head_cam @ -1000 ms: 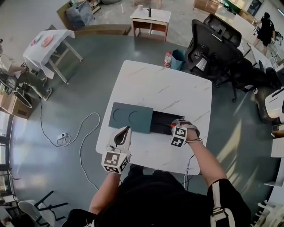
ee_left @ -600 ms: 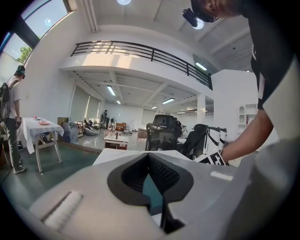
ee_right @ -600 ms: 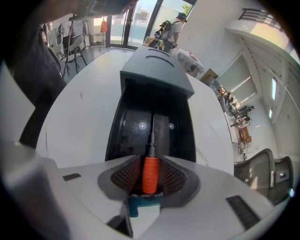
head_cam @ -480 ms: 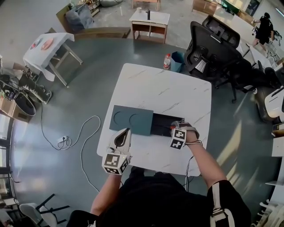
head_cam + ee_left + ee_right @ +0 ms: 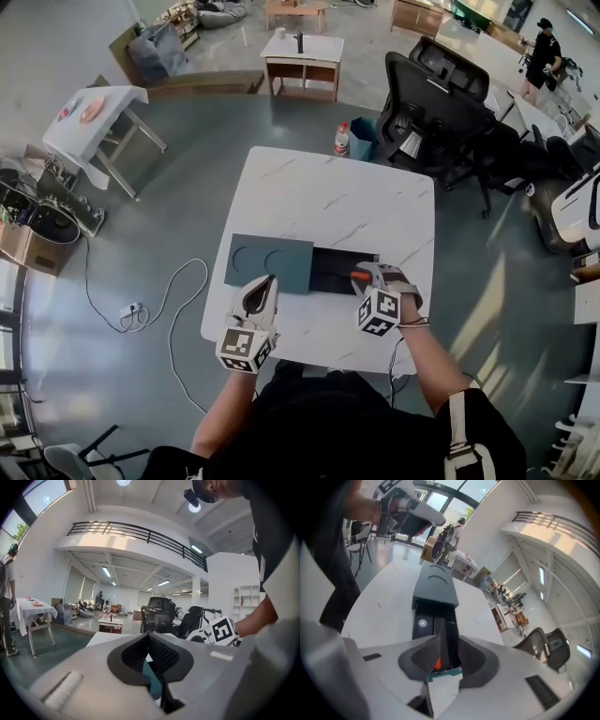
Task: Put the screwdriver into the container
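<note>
Hovering low centre of the head view, my right gripper (image 5: pixel 362 276) is closing, jaws wide, the screwdriver's (image 5: pixel 436 662) orange handle between them in the container (image 5: pixel 423 629); my left gripper (image 5: pixel 149 637) is pinched together.

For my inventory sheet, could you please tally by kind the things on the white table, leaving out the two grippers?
Dark container: 1
Teal lid: 1
Orange-handled screwdriver: 1
Total: 3
</note>
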Available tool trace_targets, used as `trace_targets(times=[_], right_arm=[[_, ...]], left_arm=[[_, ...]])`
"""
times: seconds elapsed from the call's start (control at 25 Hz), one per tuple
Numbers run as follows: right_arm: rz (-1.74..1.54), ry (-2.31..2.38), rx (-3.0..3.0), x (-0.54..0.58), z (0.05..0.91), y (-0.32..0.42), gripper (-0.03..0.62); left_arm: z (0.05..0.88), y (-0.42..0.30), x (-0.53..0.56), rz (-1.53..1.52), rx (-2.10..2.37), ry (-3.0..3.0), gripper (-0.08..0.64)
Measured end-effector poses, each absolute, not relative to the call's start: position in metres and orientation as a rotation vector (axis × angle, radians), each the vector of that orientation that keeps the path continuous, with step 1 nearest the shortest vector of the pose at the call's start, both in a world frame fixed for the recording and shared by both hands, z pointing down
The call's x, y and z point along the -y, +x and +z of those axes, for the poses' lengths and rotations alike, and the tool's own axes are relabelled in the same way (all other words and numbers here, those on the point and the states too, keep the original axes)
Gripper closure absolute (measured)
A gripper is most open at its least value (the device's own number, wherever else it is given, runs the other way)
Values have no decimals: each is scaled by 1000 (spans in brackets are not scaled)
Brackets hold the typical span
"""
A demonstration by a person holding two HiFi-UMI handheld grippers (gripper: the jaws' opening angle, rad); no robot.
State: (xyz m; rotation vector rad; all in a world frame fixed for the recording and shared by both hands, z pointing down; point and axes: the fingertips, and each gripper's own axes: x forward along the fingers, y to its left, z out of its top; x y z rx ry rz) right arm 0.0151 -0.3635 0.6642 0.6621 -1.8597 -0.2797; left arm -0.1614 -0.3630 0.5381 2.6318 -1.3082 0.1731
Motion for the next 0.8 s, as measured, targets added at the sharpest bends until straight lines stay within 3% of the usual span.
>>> trace_targets(times=[0.32,0.64,0.8], right_arm=[[-207,1145,2160,368,563,5,563],[50,1636,2457,357,488,21,584],[31,1735,2489,355,464,35,584]], left_arm=[[518,-142,366,115,1264,2668,551],[493,-120,371,58,1205,2731,551],[487,-113,369,46,1180,2753,551]])
